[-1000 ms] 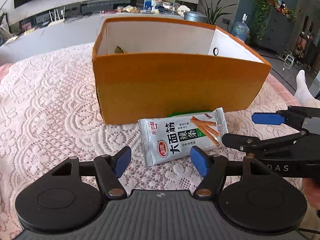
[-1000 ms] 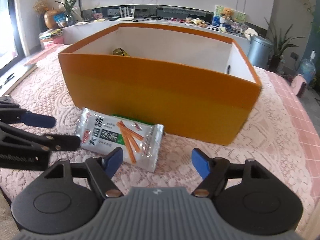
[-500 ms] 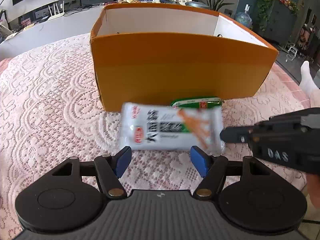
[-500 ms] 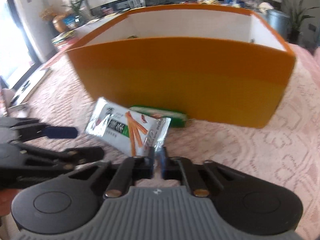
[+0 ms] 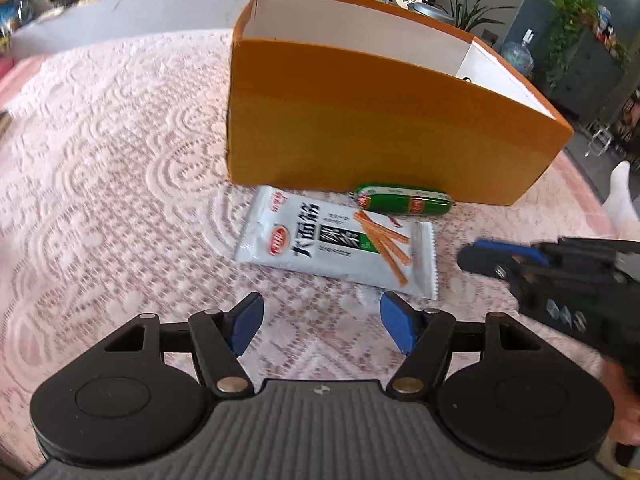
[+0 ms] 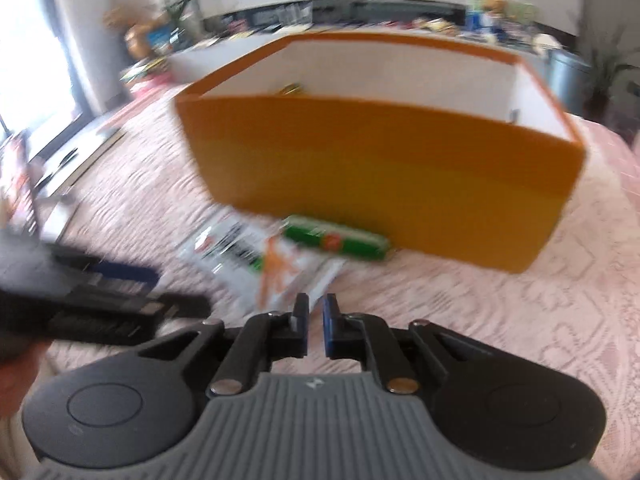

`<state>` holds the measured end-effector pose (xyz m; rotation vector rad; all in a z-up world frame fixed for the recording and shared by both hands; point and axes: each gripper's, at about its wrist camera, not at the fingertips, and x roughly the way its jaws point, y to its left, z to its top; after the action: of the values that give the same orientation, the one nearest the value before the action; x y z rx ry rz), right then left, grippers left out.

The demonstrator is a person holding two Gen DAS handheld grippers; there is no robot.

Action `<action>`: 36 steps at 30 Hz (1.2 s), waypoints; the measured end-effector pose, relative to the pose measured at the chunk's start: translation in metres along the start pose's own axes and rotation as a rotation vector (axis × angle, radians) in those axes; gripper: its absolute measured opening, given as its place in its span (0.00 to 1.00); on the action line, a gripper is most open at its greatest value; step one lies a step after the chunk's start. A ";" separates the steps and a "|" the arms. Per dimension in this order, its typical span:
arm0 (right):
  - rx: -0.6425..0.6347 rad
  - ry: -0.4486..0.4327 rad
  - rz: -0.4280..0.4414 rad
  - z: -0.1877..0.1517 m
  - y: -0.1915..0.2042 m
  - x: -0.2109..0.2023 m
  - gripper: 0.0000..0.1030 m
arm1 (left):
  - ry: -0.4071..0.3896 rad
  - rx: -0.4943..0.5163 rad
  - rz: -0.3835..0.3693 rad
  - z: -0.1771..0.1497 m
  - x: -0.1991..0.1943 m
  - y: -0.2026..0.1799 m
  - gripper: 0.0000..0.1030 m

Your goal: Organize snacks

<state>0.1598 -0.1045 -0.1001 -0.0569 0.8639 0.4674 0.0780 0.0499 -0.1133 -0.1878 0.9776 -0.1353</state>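
Our right claw, pressed nearly together, seems to have just dropped the white packet back on the counter beside the sausage, near the box; our left claw stays spread.

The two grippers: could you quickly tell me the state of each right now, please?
Left gripper: open, holding nothing.
Right gripper: nearly shut, and it appears empty; the white snack packet lies on the lace tablecloth.

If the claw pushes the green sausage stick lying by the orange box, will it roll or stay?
The green sausage stick looks round and smooth, so it would probably roll sideways. The orange box right behind it should stop it that way. Its glossy wrapper may be slippery.
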 end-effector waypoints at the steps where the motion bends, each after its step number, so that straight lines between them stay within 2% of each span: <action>1: 0.027 -0.004 -0.016 0.001 -0.006 0.002 0.33 | 0.005 -0.010 -0.016 0.000 0.000 0.000 0.72; 2: 0.054 -0.008 -0.022 0.003 -0.011 0.005 0.37 | 0.008 -0.018 -0.029 -0.001 0.000 0.001 0.71; 9: 0.124 0.006 0.044 0.011 -0.020 0.031 0.36 | 0.003 -0.071 -0.063 -0.001 0.000 0.003 0.66; 12: 0.133 0.003 0.076 0.014 -0.018 0.039 0.25 | -0.001 -0.102 -0.089 0.000 -0.002 0.007 0.66; 15: 0.162 0.026 0.100 0.015 -0.020 0.048 0.00 | 0.003 -0.115 -0.092 0.000 -0.001 0.009 0.66; 21: 0.167 0.068 0.168 0.003 -0.012 0.035 0.00 | 0.003 -0.142 -0.094 -0.001 0.000 0.012 0.68; 26: 0.107 0.112 0.228 -0.015 0.011 0.022 0.00 | 0.008 -0.201 -0.070 0.002 0.000 0.017 0.78; 32: -0.022 0.065 0.175 -0.017 0.025 0.016 0.02 | 0.026 -0.262 0.057 0.017 0.008 0.007 0.80; 36: -0.080 0.016 0.092 -0.014 0.019 0.013 0.05 | 0.039 -0.262 0.117 0.026 0.019 -0.001 0.85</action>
<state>0.1489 -0.0857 -0.1162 -0.0947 0.8654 0.5880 0.1098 0.0482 -0.1141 -0.3682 1.0411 0.0979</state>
